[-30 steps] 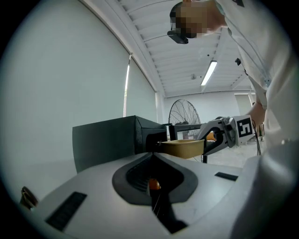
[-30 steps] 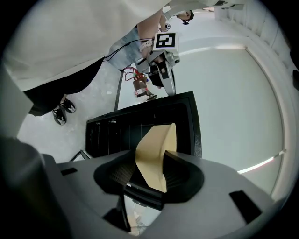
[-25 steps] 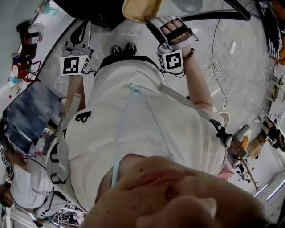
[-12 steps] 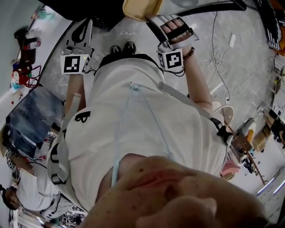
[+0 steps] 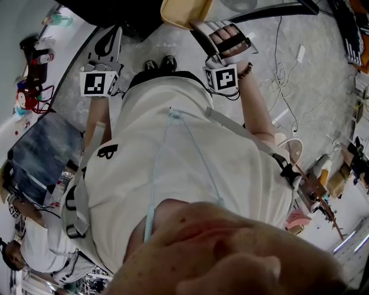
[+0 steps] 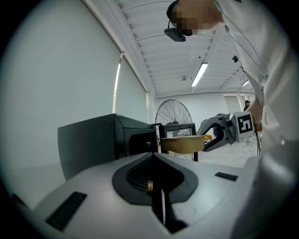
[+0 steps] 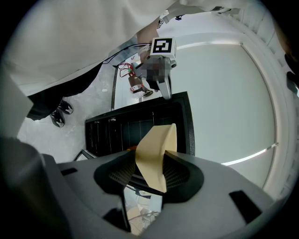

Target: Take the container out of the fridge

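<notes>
A tan, shallow container (image 5: pixel 181 11) is clamped by its rim in my right gripper (image 5: pixel 202 27), which is shut on it. It is held out in the air in front of the black fridge (image 5: pixel 124 17). In the right gripper view the container (image 7: pixel 156 151) stands on edge between the pads, with the fridge's dark front (image 7: pixel 140 128) behind it. My left gripper (image 5: pixel 106 36) hangs to the left, shut and holding nothing. From the left gripper view, the container (image 6: pixel 184 143) and the right gripper (image 6: pixel 219 133) appear beside the fridge (image 6: pixel 107 140).
The person's white shirt (image 5: pixel 184 161) fills the middle of the head view, with shoes (image 5: pixel 158 62) on the grey floor. Cables (image 5: pixel 282 80) lie on the floor at right, and a cluttered bench (image 5: pixel 323 184) is further right. A standing fan (image 6: pixel 173 113) is behind the fridge.
</notes>
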`<move>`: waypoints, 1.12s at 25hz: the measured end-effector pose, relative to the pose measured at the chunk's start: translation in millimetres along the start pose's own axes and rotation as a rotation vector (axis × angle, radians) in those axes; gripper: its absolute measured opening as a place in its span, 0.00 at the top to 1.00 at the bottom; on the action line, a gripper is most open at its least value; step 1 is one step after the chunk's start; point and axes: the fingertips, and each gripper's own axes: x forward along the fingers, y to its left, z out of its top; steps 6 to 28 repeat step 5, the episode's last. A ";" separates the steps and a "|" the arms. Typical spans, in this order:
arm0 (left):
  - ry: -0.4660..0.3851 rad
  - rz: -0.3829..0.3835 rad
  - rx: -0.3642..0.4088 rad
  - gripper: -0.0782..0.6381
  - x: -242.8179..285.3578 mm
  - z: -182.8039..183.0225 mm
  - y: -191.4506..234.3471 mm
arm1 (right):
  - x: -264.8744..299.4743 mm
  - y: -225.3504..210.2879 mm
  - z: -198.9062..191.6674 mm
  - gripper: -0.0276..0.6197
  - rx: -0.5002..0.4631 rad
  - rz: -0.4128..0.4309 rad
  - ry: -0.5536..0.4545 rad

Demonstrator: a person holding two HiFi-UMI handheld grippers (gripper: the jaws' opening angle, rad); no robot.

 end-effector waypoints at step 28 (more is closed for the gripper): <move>-0.004 -0.004 -0.019 0.88 -3.3 -1.5 1.0 | 2.2 -2.5 4.7 0.68 0.001 -0.007 -0.002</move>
